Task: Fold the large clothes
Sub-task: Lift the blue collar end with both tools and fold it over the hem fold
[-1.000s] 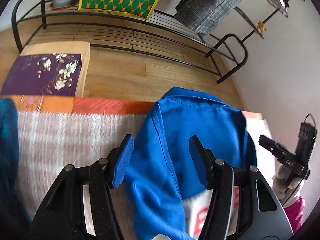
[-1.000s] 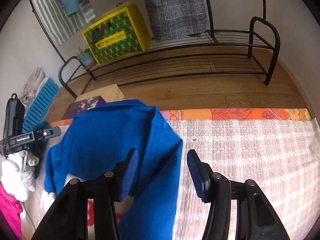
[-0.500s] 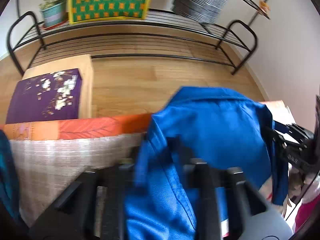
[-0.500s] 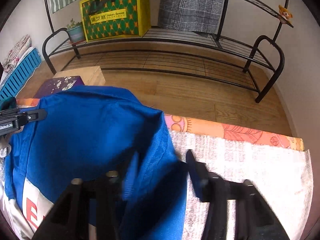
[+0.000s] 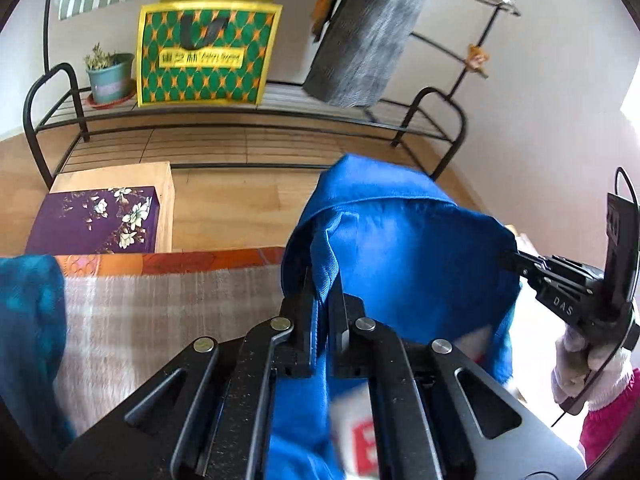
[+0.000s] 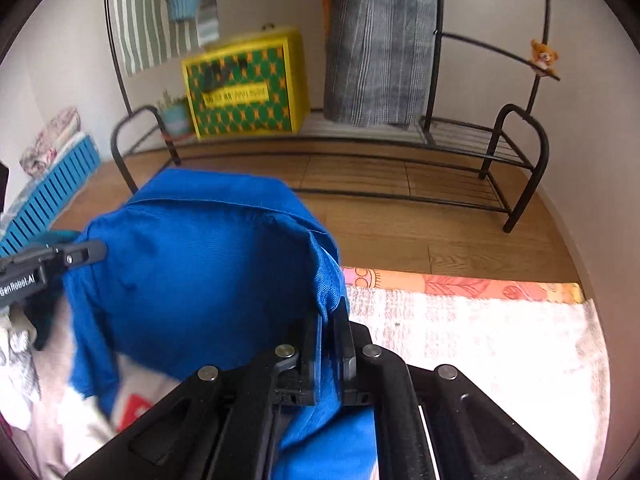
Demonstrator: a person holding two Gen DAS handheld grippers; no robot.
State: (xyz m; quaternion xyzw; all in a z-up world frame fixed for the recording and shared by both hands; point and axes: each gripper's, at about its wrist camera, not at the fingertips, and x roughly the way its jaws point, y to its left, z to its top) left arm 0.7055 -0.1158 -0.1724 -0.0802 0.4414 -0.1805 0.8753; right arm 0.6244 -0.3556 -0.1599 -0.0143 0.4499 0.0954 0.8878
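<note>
Left gripper (image 5: 322, 300): jaws closed tight on a fold of the blue garment (image 5: 400, 248), the cloth pinched between the pads and running down past the fingers toward the camera. Right gripper (image 6: 329, 322): same condition — jaws closed on the other edge of the blue garment (image 6: 192, 272), fabric squeezed between the pads.

The garment hangs stretched between the two grippers, bowed up ahead of the fingertips. A white panel with red print (image 5: 360, 436) shows on it, low and close under the left gripper's body.

In the left wrist view, the right gripper (image 5: 508, 258) comes in from the right edge with its tip at the cloth, carried by a white-gloved hand (image 5: 580, 364). In the right wrist view, the left gripper (image 6: 98, 249) enters from the left edge, its tip at the cloth as well.

Below both grippers: a pale checked blanket (image 6: 480, 352) with an orange patterned border (image 6: 460, 284) at its far side. Beyond the fingertips — wooden floor (image 6: 440, 232), then a black metal rack (image 6: 516, 168) holding a green and yellow box (image 6: 244, 88). To the left of the left gripper, a teal cloth (image 5: 28, 320); ahead-left, a purple flowered box (image 5: 96, 220).
</note>
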